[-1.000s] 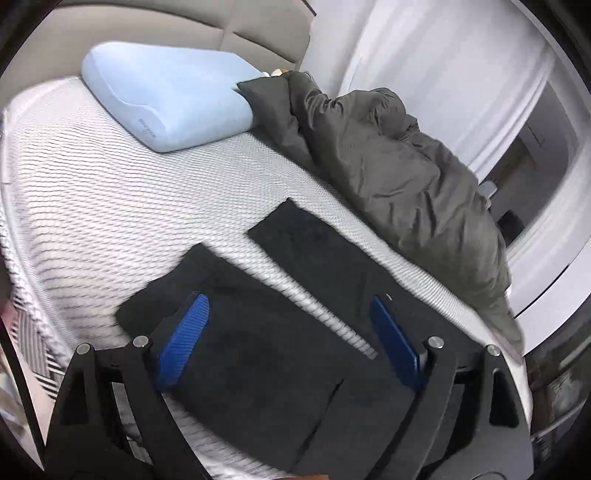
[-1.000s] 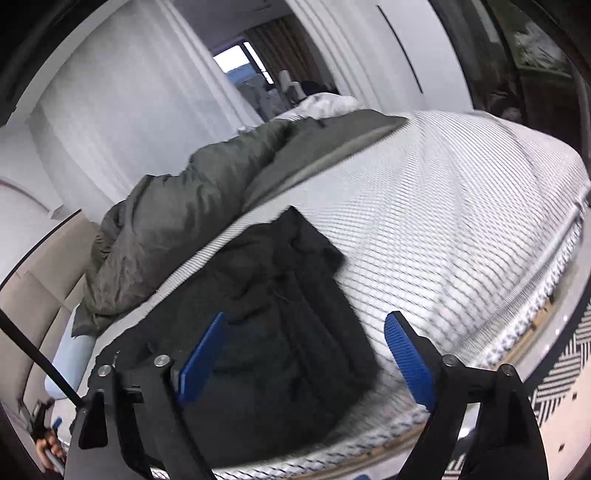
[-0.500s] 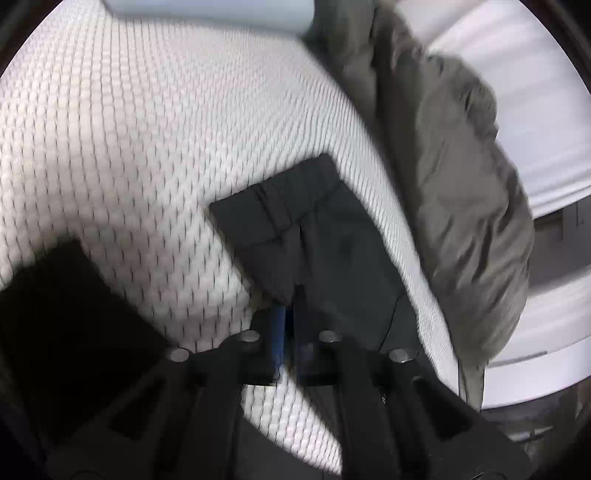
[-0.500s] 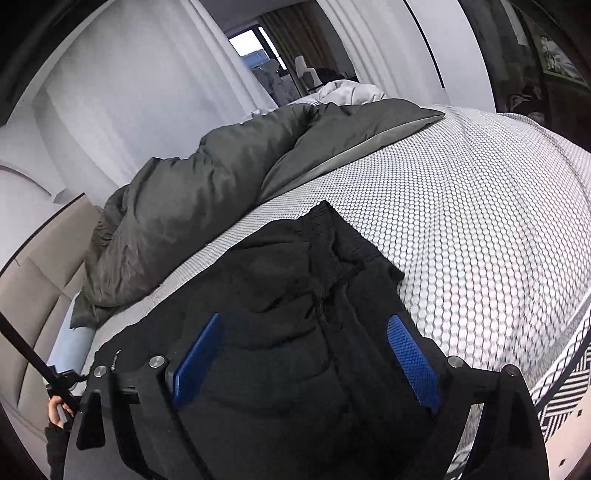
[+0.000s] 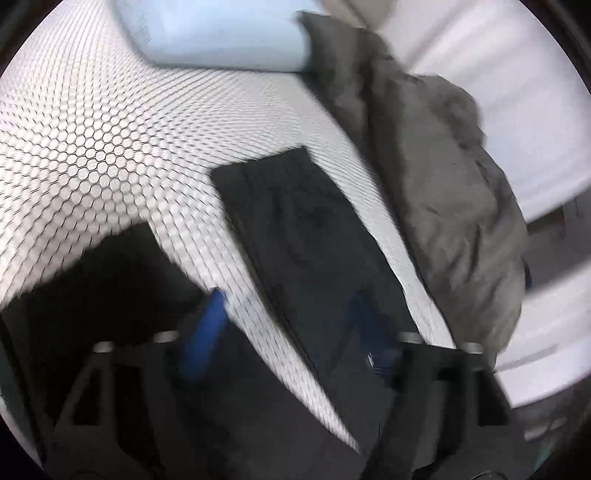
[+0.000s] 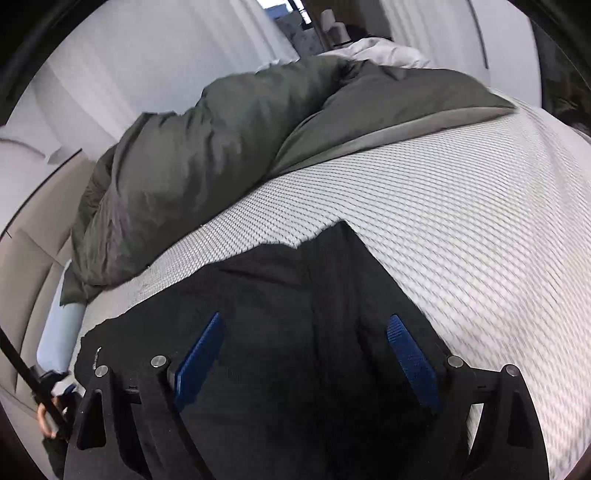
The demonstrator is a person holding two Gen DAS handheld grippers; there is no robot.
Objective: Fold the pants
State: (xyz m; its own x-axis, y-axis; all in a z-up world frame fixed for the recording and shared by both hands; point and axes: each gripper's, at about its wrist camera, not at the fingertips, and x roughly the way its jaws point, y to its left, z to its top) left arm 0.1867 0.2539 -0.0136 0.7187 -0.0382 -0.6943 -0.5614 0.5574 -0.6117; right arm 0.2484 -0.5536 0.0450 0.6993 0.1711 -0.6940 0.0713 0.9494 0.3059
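Black pants (image 5: pixel 317 236) lie spread on the bed (image 5: pixel 110 155), legs parted in a V toward the blue pillow (image 5: pixel 221 33); the waist end bunches under the right gripper (image 6: pixel 306 362).

Left gripper (image 5: pixel 288 332): jaws have just been opening, now wide, nothing between the pads but mattress and the inner hem of one leg. Right gripper: wide, hovering over crumpled waist fabric, no grip.

Step in hand, as I judge it: take one leg and lay it over the other. Best to pinch near the hem edge, catch both layers, lift low and carry straight across so the crease stays true.

Room: open mattress toward the pillow and on the far right. The grey duvet (image 6: pixel 229 155) crowds the outer leg; keep the fold away from it.
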